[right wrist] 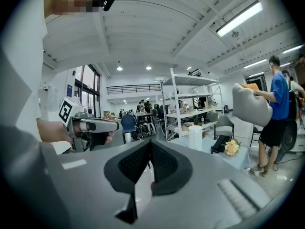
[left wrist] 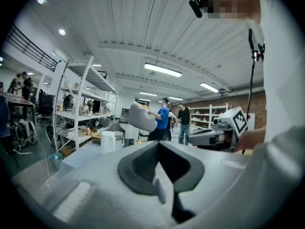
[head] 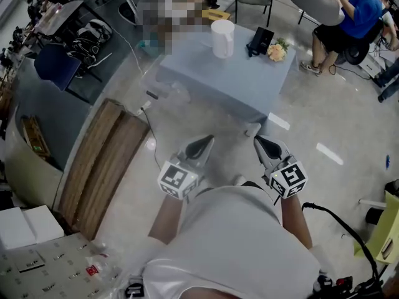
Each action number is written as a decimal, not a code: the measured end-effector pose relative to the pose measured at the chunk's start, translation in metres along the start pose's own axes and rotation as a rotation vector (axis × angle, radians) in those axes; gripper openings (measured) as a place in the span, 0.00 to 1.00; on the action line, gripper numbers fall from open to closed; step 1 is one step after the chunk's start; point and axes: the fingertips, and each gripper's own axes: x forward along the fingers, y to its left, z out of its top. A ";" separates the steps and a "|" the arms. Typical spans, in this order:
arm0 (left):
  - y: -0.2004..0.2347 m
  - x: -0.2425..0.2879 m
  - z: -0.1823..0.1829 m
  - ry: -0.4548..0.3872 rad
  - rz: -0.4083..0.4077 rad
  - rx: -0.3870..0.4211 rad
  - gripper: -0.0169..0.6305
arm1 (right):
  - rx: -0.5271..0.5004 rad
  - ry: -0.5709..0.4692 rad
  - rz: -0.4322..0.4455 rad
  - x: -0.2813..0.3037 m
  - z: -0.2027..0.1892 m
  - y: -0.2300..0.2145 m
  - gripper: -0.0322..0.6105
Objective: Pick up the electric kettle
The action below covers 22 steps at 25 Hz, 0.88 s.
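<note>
"How far along are we?"

"Barely begun. The electric kettle (head: 222,38) stands untouched on the table (head: 232,86), well ahead of me. My left gripper (head: 207,141) and right gripper (head: 257,141) both have their jaws pressed together, holding nothing."

"What's left?"

"Everything, I'd judge: approach, spread the jaws, grasp, lift."

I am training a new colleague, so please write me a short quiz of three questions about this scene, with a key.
1. True or false: the left gripper holds the white kettle.
2. In the head view, what lies right of the kettle on the grey table? A) a black device and flowers; B) a red cup; C) a laptop.
3. Fill in: the jaws of the right gripper are ____.
Key: 1 false; 2 A; 3 shut.
</note>
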 end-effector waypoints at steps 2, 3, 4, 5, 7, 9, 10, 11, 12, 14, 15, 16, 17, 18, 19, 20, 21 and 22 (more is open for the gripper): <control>-0.005 0.007 0.000 -0.003 0.008 0.000 0.03 | -0.015 0.010 0.018 -0.004 -0.002 -0.006 0.06; -0.008 0.011 0.001 -0.005 0.011 0.000 0.03 | -0.023 0.015 0.029 -0.006 -0.003 -0.009 0.06; -0.013 0.015 0.001 -0.007 0.014 0.001 0.03 | -0.030 0.019 0.040 -0.008 -0.005 -0.012 0.06; -0.018 0.019 0.001 -0.010 0.018 0.001 0.03 | -0.034 0.023 0.052 -0.011 -0.006 -0.015 0.06; -0.026 0.026 0.000 -0.013 0.027 0.004 0.03 | -0.046 0.026 0.077 -0.015 -0.007 -0.020 0.06; -0.033 0.032 -0.002 -0.015 0.039 0.007 0.03 | -0.059 0.029 0.103 -0.018 -0.008 -0.023 0.06; -0.037 0.034 -0.003 -0.016 0.045 0.007 0.03 | -0.063 0.032 0.114 -0.021 -0.009 -0.025 0.06; -0.041 0.035 -0.004 -0.016 0.051 0.006 0.03 | -0.065 0.035 0.123 -0.024 -0.010 -0.026 0.06; -0.045 0.036 -0.004 -0.017 0.058 0.005 0.03 | -0.066 0.037 0.130 -0.027 -0.011 -0.028 0.06; -0.050 0.037 -0.006 -0.014 0.069 0.005 0.03 | -0.066 0.039 0.141 -0.031 -0.014 -0.032 0.06; -0.052 0.038 -0.008 -0.013 0.073 0.007 0.03 | -0.067 0.039 0.147 -0.032 -0.015 -0.033 0.06; -0.053 0.038 -0.008 -0.011 0.077 0.008 0.03 | -0.069 0.040 0.152 -0.033 -0.017 -0.033 0.06; -0.053 0.038 -0.009 -0.010 0.082 0.008 0.03 | -0.069 0.042 0.157 -0.033 -0.018 -0.033 0.06; -0.053 0.037 -0.010 -0.010 0.086 0.010 0.03 | -0.068 0.044 0.161 -0.033 -0.019 -0.033 0.06; -0.053 0.037 -0.010 -0.012 0.090 0.013 0.03 | -0.065 0.045 0.164 -0.034 -0.019 -0.032 0.06; -0.053 0.037 -0.010 -0.013 0.093 0.013 0.03 | -0.061 0.044 0.165 -0.034 -0.020 -0.033 0.06; -0.052 0.037 -0.010 -0.013 0.096 0.010 0.03 | -0.055 0.043 0.165 -0.033 -0.020 -0.034 0.06; -0.052 0.038 -0.010 -0.010 0.098 0.005 0.03 | -0.047 0.041 0.162 -0.032 -0.021 -0.035 0.06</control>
